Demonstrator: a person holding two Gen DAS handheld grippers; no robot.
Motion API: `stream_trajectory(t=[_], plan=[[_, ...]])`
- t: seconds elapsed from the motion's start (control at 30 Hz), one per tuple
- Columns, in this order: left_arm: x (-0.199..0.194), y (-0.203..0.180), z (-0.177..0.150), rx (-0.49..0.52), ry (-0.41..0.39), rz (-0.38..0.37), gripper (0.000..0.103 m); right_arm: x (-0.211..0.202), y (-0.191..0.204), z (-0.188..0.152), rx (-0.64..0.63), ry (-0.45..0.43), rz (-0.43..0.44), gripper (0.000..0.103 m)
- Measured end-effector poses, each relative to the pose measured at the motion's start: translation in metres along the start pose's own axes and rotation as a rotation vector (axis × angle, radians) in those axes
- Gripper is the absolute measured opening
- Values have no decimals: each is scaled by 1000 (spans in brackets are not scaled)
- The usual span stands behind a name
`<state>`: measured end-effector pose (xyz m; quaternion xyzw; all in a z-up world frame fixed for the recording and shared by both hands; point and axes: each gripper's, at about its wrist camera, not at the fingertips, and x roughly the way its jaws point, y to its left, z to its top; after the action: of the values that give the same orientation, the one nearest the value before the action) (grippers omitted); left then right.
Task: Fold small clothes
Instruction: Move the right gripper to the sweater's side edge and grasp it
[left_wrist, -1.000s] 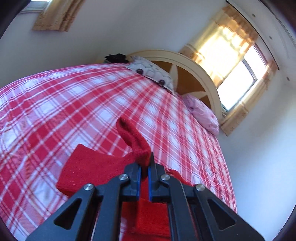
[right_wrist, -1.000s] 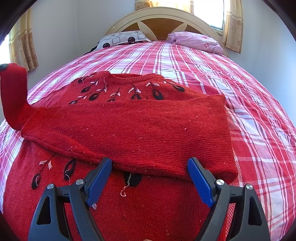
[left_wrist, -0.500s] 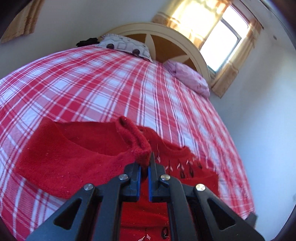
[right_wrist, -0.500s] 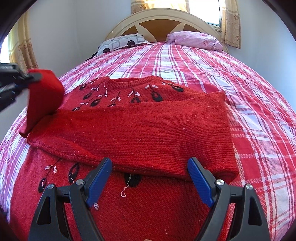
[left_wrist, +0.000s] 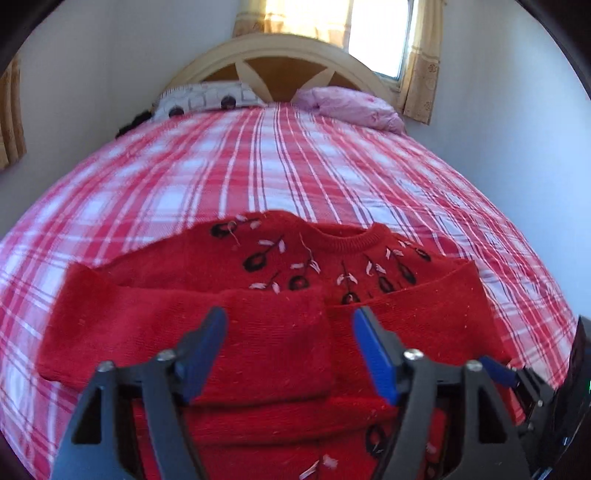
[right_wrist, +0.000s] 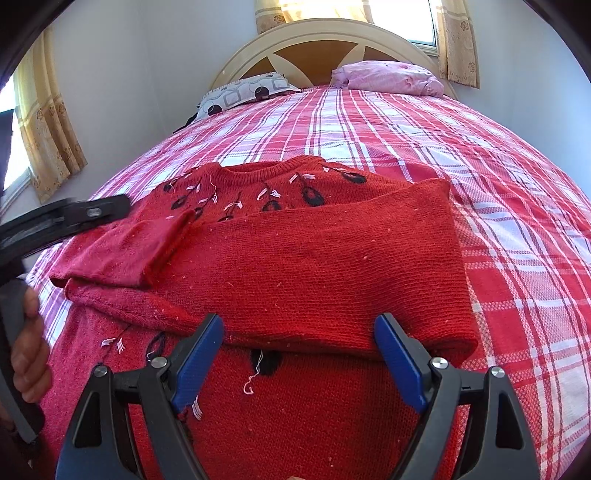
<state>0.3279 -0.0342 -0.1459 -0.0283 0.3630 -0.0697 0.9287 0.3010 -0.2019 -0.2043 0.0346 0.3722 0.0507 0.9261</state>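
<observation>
A red knit sweater (left_wrist: 303, 258) with black and white embroidery lies flat on the plaid bed; it also shows in the right wrist view (right_wrist: 325, 266). Both sleeves are folded across its chest: the left sleeve (left_wrist: 192, 332) overlaps the right sleeve (right_wrist: 332, 273). My left gripper (left_wrist: 291, 350) is open and empty, just above the left sleeve's cuff. My right gripper (right_wrist: 299, 354) is open and empty, over the sweater's lower body below the folded sleeves. The left gripper's body (right_wrist: 66, 218) shows at the left edge of the right wrist view.
The red-and-white plaid bedsheet (right_wrist: 406, 125) covers the bed. A patterned pillow (right_wrist: 247, 92) and a pink pillow (right_wrist: 388, 77) lie by the curved headboard (left_wrist: 280, 62). Walls stand close on both sides of the bed.
My left gripper carried the left sleeve cuff across the sweater's chest, laid it down and opened. My right gripper stayed open and nearly still.
</observation>
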Motion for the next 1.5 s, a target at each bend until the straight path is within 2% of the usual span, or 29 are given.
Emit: stream_trajectory(t=[0.07, 0.13, 0.27, 0.4, 0.5, 0.6, 0.73, 0.87, 1.0, 1.17, 1.33, 1.5], plan=[[-14, 8, -4, 58, -27, 36, 78, -1, -1, 0, 4, -1, 5, 84], [-24, 23, -12, 103, -50, 110, 88, -1, -2, -1, 7, -2, 8, 84], [-25, 58, -34, 172, -26, 296, 92, -1, -2, -1, 1, 0, 2, 84], [-8, 88, -45, 135, 65, 326, 92, -2, -2, -1, 1, 0, 2, 84], [4, 99, -50, 80, 106, 309, 96, -1, -2, -1, 4, -2, 7, 84], [7, 103, -52, 49, 109, 314, 103, -2, -2, -1, 10, -6, 14, 84], [4, 108, -60, 13, 95, 292, 103, -6, -4, 0, 28, -25, 24, 84], [4, 118, -62, -28, 104, 242, 103, -13, 0, 13, 47, 27, 41, 84], [4, 124, -62, -70, 111, 206, 103, -17, 25, 32, 69, 90, 141, 84], [7, 129, -63, -100, 122, 170, 103, 7, 67, 49, 73, 163, 223, 84], [8, 135, -64, -137, 133, 135, 103, 50, 95, 54, 104, 240, 259, 74], [9, 135, -64, -128, 134, 142, 103, 75, 111, 53, 84, 248, 209, 64]])
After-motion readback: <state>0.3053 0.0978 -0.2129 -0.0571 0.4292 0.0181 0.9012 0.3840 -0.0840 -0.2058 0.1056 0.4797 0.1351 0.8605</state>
